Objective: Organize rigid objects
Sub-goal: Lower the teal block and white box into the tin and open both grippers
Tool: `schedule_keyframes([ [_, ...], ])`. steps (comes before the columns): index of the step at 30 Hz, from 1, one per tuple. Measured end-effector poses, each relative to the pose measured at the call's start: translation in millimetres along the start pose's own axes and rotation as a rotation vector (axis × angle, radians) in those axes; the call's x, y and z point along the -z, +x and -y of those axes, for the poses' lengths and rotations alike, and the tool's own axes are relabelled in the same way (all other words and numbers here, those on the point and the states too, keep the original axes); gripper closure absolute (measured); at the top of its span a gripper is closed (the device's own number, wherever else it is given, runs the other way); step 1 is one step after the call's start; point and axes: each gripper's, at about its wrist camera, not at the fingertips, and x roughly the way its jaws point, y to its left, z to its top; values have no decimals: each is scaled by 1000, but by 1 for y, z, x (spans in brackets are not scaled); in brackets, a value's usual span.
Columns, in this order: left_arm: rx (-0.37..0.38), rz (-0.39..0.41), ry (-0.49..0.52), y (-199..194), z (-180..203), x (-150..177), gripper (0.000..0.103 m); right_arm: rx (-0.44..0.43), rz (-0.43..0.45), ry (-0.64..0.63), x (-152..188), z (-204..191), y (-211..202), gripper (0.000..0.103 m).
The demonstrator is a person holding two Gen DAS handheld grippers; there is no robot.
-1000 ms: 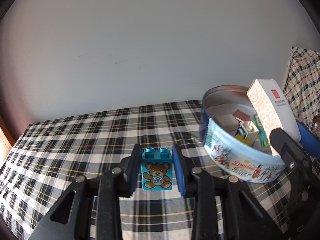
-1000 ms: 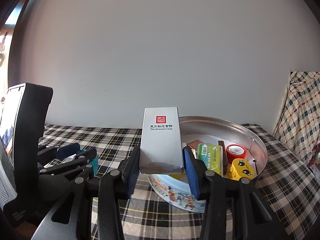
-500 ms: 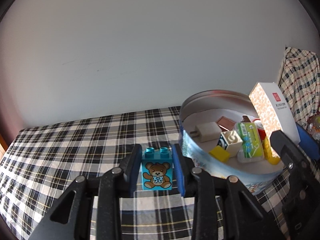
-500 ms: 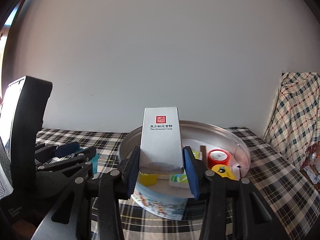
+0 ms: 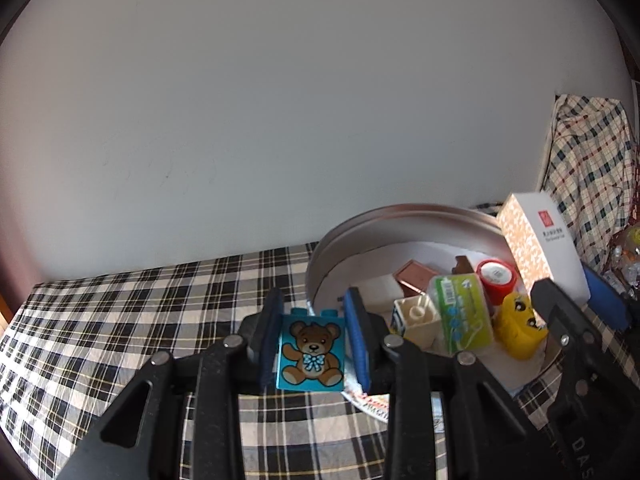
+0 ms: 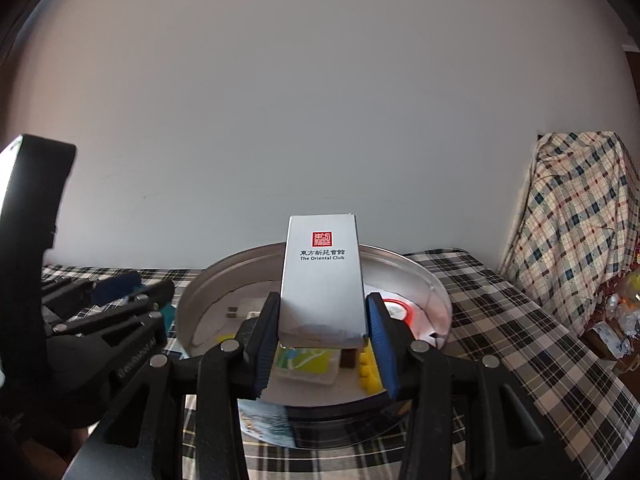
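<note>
My left gripper (image 5: 314, 344) is shut on a teal toy brick with a teddy bear picture (image 5: 311, 354), held above the checked cloth at the left rim of a round metal tin (image 5: 404, 216). My right gripper (image 6: 322, 340) is shut on a white card box printed "The Oriental Club" (image 6: 322, 276), held upright over the tin (image 6: 424, 276). The box also shows at the right of the left wrist view (image 5: 540, 248). The tin holds a green pack (image 5: 460, 314), a yellow toy (image 5: 518, 330), a red roll (image 5: 496, 278), a cream brick (image 5: 416, 318) and brown pieces.
The tin sits on a black and white checked cloth (image 5: 120, 320) in front of a plain white wall. A checked cloth drapes over something at the right (image 6: 576, 216). Small clutter lies at the far right edge (image 6: 616, 320).
Both grippers have moved towards and over the tin while keeping their holds. The tin now looks nearer and lower, and the bear brick is tilted at its rim.
</note>
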Motion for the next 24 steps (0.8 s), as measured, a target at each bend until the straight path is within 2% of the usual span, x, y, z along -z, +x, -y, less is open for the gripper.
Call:
schedule_keyframes([
  [7,-19,10,4,6,2,-5,73,8,3,16,-1,10,3,58],
  [11,-34,33,-1,4,-9,-8,73,16,12,22,-1,12,2,58],
  [19,53,66,-62,-19,-57,-8,73,1,25,29,-2,14,0,58],
  [22,75,105,-59,-32,-57,-13,73,-4,32,30,-3,14,-1,58],
  [24,119,129,-59,-40,-52,-16,73,-5,35,36,-4,15,-2,58],
])
